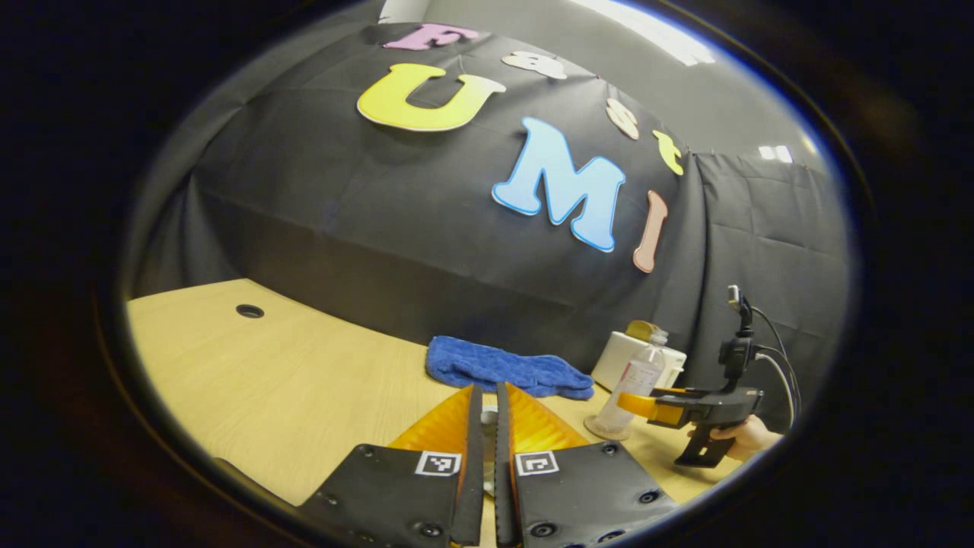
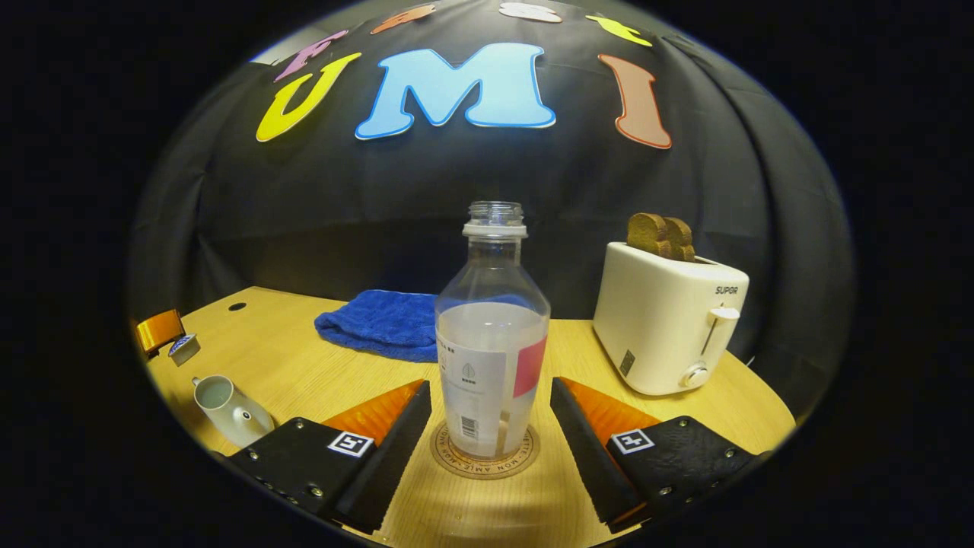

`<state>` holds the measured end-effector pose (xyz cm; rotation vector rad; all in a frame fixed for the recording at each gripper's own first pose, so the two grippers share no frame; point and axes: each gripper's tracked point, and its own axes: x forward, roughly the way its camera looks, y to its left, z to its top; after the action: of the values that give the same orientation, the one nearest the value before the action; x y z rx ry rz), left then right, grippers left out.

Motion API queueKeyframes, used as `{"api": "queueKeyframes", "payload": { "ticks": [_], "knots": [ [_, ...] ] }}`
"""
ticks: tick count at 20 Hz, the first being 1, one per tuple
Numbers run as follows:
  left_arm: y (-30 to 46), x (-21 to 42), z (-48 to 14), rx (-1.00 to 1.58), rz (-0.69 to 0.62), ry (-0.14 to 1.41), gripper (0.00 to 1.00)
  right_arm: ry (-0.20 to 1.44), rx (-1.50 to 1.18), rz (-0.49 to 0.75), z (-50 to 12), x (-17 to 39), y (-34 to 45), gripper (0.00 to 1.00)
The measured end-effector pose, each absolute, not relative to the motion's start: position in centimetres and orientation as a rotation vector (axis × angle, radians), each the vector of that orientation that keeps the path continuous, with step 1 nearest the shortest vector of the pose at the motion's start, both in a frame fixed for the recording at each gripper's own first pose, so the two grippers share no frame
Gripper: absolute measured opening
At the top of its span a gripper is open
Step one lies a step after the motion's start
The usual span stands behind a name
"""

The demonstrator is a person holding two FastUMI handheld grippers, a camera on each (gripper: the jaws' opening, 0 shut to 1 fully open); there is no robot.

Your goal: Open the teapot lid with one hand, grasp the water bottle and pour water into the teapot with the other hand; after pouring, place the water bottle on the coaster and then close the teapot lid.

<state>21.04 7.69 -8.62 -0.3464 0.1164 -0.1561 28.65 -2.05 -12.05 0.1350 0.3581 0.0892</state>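
The clear plastic water bottle [image 2: 492, 335] stands on the round coaster [image 2: 485, 460], so pouring looks done. The right hand-held gripper [image 2: 491, 426] is open around it. The left hand-held gripper [image 1: 488, 430] pinches something pale, maybe the lid. The small white teapot [image 2: 228, 411] still needs closing.

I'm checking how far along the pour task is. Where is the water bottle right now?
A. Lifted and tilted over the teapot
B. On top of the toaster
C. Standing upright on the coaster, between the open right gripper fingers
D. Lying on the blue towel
C: the water bottle stands upright on the coaster, and the right gripper sits open with its fingers apart from it.
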Motion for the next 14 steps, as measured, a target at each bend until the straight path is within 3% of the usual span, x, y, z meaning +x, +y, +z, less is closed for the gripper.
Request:
{"api": "queueKeyframes", "payload": {
  "ticks": [14],
  "knots": [
    [5.6, 20.2, -6.8, -0.308, -0.189, 0.074, 0.12, 0.261, 0.027, 0.097, -7.9, 20.8, -1.3, 0.97]
  ]
}}
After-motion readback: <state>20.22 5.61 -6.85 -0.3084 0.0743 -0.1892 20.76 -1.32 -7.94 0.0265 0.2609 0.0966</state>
